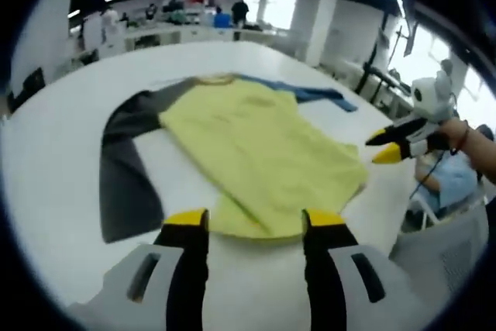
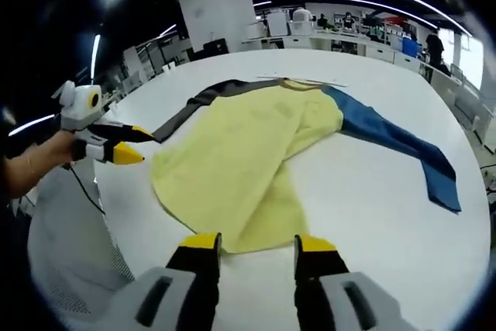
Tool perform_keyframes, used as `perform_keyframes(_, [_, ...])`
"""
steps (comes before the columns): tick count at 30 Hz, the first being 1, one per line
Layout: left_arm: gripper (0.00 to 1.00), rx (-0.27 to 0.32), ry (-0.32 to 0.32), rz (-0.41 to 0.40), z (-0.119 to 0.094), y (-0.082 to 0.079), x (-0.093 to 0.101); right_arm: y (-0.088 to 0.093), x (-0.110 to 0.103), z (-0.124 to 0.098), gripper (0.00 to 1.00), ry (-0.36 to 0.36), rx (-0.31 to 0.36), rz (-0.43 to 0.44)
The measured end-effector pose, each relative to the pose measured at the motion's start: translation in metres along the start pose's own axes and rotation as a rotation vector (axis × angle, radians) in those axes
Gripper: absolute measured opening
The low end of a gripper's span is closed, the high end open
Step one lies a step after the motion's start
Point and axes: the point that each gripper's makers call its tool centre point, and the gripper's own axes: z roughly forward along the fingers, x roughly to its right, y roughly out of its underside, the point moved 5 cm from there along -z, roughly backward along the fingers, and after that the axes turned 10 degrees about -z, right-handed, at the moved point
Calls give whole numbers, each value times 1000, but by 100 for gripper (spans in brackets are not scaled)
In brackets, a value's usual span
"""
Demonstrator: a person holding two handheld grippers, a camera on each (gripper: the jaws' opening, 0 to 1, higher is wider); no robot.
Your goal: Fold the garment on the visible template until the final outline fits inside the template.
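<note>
Your left tongs [image 1: 254,221] and right tongs [image 2: 256,244] gape empty at the garment [image 1: 256,145] hem; it looks unfolded, sleeves spread across the tabletop [image 1: 62,184].

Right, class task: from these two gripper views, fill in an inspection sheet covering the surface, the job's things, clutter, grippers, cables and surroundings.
Surface: large white table; no template outline that I can make out.
Job's things: yellow shirt lying spread out and rumpled, with a grey sleeve out to one side and a blue sleeve out to the other.
Clutter: nothing seen on the table.
Grippers: left gripper open, at the shirt's hem edge; right gripper open, at the shirt's opposite side edge; neither holds cloth.
Cables: a thin dark cable hangs from the left gripper.
Surroundings: open office with desks, ceiling light strips and people in the distance.
</note>
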Motion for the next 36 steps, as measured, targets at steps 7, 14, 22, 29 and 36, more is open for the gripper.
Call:
perform_keyframes(7, [27, -84, -62, 18, 17, 3, -18, -5, 19, 12, 31, 26, -17, 3])
perform_keyframes(14, [26, -141, -61, 25, 30, 11, -27, 0, 33, 26, 26, 45, -66, -30])
perform_keyframes(22, [19, -161, -48, 18, 35, 13, -33, 5, 35, 35, 13, 46, -128, -55])
perform_keyframes(29, [5, -189, -56, 22, 32, 17, -30, 3, 35, 37, 2, 48, -137, -56])
perform_keyframes(36, [1, -163, -82, -65, 21, 22, -34, 5, 33, 35, 0, 78, -148, -50])
